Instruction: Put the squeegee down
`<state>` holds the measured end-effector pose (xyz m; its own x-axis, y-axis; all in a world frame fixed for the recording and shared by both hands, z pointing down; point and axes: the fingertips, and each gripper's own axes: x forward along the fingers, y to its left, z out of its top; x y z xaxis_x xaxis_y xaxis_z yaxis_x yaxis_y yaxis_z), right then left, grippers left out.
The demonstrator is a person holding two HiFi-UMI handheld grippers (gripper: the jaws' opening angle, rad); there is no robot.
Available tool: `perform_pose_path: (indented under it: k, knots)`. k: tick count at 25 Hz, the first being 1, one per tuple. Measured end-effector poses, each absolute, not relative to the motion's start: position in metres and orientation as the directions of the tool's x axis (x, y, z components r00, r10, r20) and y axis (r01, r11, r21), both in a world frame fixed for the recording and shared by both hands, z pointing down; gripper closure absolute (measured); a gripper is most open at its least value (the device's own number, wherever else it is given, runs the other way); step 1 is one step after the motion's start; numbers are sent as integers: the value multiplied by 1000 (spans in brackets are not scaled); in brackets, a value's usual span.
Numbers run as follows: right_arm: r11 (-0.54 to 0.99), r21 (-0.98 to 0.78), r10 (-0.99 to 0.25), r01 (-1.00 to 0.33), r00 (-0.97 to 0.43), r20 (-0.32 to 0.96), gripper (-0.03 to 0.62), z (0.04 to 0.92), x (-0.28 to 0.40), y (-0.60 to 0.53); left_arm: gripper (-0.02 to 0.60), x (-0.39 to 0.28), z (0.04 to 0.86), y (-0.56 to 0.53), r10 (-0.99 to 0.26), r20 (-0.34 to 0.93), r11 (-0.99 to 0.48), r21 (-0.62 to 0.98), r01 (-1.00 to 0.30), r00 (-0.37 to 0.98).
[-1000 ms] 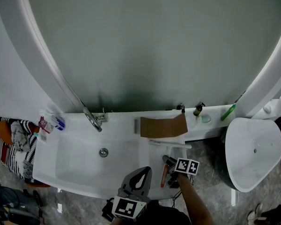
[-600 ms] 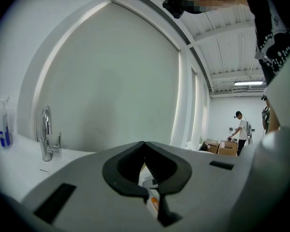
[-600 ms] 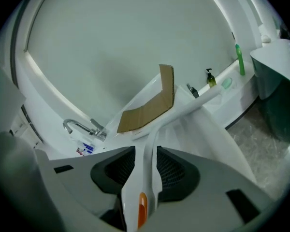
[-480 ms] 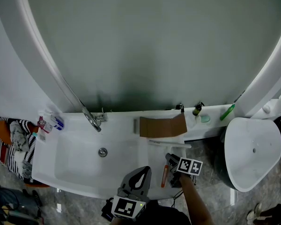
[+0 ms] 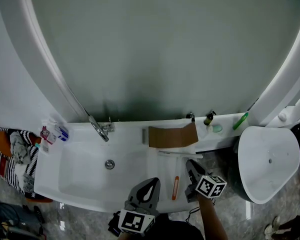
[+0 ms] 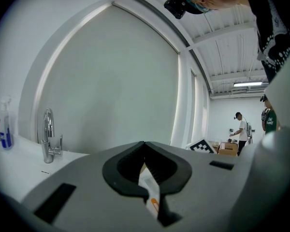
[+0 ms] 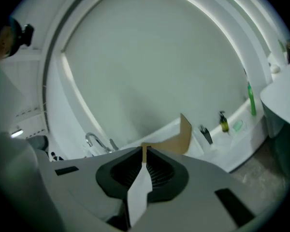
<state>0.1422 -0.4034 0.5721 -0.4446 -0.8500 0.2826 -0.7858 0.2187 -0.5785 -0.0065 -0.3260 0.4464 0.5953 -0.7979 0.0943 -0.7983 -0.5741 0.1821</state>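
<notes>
Orange-handled squeegee (image 5: pixel 175 188) lies flat on the white basin counter (image 5: pixel 162 173), free of both grippers, so we judge the task done: right gripper (image 5: pixel 191 165) hovers beside it, empty jaws closing; left gripper (image 5: pixel 151 183) has its jaws together, holding nothing.

basin (image 5: pixel 80 181): glossy white, smooth, like glazed ceramic
tap (image 5: pixel 98 128): polished metal, mirror-bright
box (image 5: pixel 172 135): matt brown cardboard
floor (image 5: pixel 230 204): grey stone look, polished
cloth (image 5: pixel 12 156): striped woven fabric, soft
squeegee (image 5: pixel 175 187): orange handle, smooth plastic by the look
left tool (image 6: pixel 144 144): matt grey plastic, black lining
</notes>
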Motion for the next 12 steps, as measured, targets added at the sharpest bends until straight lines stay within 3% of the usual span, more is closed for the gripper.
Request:
perform_pose_path:
  k: [5,12]
  knots:
    - [423,-349,-878,-836,-473,70,574,470,117,-377,577,-9,436,-316,-796,75,-579,192,-792,600]
    - [485,-138,-870,-864,-492,24,575,407,85,-305,577,-19,423,-297,-788,36,-596,206,-776,615]
